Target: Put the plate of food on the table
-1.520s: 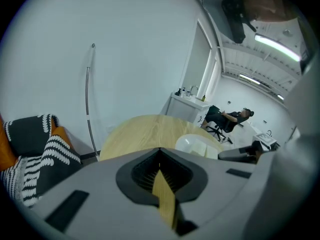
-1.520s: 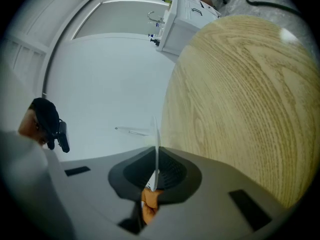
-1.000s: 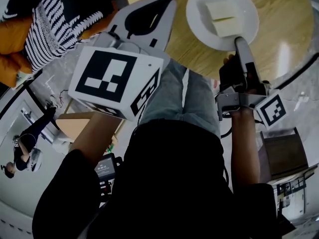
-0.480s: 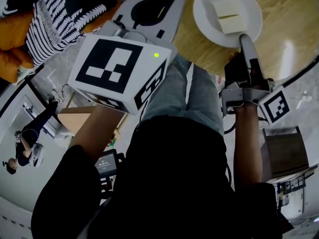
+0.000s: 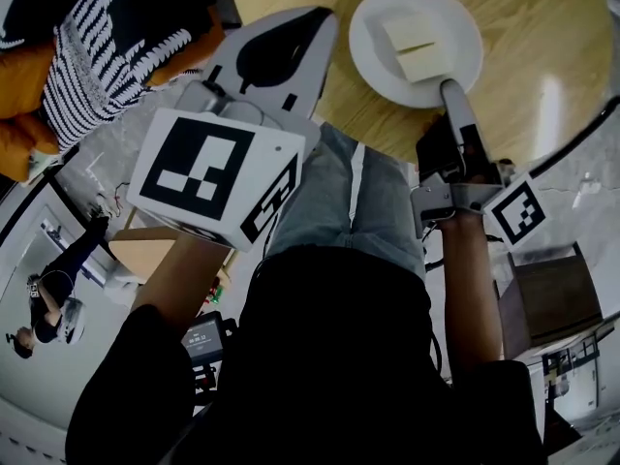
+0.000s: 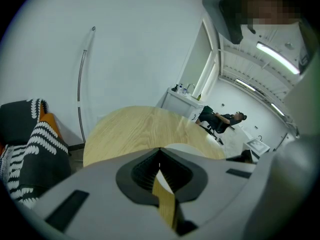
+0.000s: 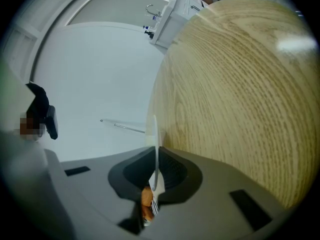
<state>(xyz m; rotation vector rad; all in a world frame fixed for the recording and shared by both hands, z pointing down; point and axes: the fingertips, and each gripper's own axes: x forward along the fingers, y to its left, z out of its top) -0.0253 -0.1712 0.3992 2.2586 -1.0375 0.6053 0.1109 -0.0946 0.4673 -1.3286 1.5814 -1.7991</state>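
Currently white plate (image 5: 455, 61) with two pale food blocks (image 5: 412, 46) over round wooden counter (image 5: 542, 27), close to its near edge; resting or just above, cannot tell. Plate's near rim pinched by right tongs (image 5: 450, 90), rim edge-on between jaws in right gripper view. Empty left tongs (image 5: 315, 22) pressed together, left of plate, apart from it. Striped cushion (image 5: 107, 56) farther left.
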